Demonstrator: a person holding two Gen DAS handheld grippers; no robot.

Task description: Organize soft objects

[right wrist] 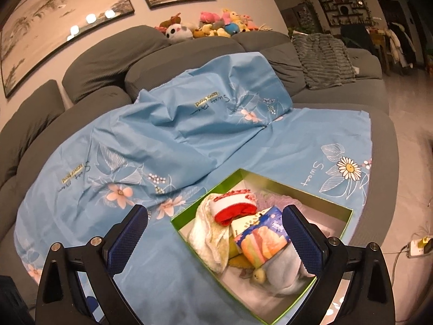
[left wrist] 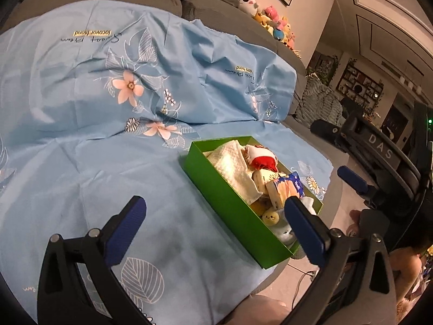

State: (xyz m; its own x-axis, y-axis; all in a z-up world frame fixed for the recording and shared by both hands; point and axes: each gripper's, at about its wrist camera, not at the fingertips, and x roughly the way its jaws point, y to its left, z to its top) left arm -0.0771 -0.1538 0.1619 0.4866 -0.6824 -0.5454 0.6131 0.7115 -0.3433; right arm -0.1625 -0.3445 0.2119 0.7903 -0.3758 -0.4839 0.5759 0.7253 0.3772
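Grey sofa [right wrist: 113, 54], plush toys [right wrist: 213, 25] along its back, ink paintings [right wrist: 62, 19] on wall, dark shelf [right wrist: 342, 2] far right.

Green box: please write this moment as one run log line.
green box: on blue sheet, holds soft items | left gripper: open, empty | right gripper: open, empty

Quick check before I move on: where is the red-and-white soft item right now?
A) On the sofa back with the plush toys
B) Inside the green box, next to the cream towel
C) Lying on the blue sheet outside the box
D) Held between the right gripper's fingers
B: the red-and-white soft item lies inside the green box against the cream towel, and both grippers are open and empty.
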